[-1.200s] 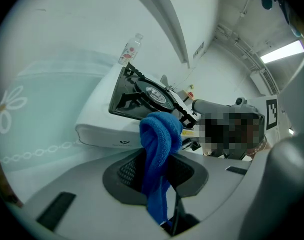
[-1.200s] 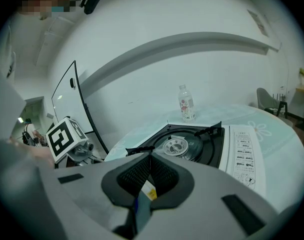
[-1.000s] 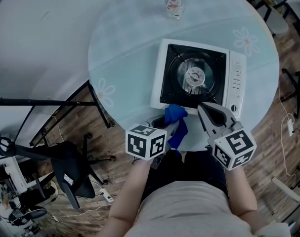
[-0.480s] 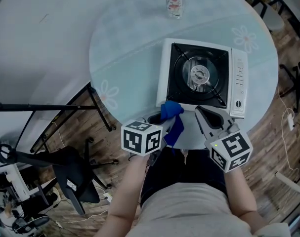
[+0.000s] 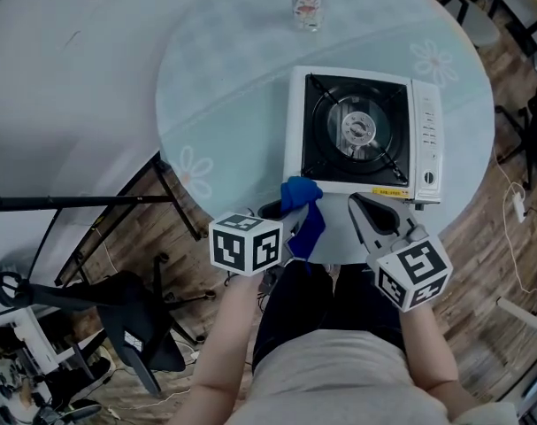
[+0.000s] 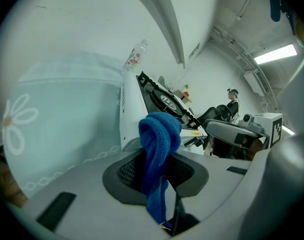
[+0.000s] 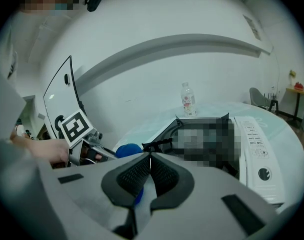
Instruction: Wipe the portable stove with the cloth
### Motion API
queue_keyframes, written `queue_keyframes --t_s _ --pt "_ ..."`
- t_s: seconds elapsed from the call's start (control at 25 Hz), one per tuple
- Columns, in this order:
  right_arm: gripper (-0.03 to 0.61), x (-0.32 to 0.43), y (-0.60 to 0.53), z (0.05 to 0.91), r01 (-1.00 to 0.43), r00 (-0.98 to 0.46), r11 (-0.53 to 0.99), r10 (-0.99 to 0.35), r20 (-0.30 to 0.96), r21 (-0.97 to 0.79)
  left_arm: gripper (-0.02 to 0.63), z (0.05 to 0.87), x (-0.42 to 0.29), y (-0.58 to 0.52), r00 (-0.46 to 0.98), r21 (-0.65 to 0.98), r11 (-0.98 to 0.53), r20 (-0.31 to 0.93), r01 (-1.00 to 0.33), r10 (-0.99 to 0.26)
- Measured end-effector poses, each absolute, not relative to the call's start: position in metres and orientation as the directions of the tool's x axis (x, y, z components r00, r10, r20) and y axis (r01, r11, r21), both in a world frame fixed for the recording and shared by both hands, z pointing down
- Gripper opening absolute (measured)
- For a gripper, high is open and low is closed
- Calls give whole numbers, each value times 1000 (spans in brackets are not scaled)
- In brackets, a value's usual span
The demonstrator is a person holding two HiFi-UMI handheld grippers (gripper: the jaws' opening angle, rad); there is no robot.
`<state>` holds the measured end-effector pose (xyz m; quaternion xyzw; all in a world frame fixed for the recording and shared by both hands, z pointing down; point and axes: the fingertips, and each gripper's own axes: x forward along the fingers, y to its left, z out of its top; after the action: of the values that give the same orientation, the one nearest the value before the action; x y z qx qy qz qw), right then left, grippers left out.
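Blue cloth (image 6: 159, 134), judged soft and light, is clamped mid-length in the left claw (image 6: 164, 176), bunched ahead near the stove (image 5: 425, 131); the right claw (image 7: 147, 166) is closed, empty.

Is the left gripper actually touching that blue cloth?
Touching. The left gripper view shows the cloth pinched between the jaws of the left gripper.

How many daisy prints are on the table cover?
2. One daisy print is near the left edge of the table, left of the portable stove; the other is past the stove's far right corner. More may hide under the stove.
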<state>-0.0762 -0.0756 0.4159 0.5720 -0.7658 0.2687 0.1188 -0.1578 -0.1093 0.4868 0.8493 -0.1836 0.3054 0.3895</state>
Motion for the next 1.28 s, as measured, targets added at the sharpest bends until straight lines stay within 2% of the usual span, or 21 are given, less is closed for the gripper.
queue_keyframes --t_s 0.6,1.28 --pt "23 -85 -87 414 -935 -338 227 -804 490 -273 104 482 -186 -129 734 540 -583 662 -607 -150" --pt "23 -68 -117 407 -923 -372 264 -796 477 -279 104 459 -172 -160 716 478 -621 669 -621 -201"
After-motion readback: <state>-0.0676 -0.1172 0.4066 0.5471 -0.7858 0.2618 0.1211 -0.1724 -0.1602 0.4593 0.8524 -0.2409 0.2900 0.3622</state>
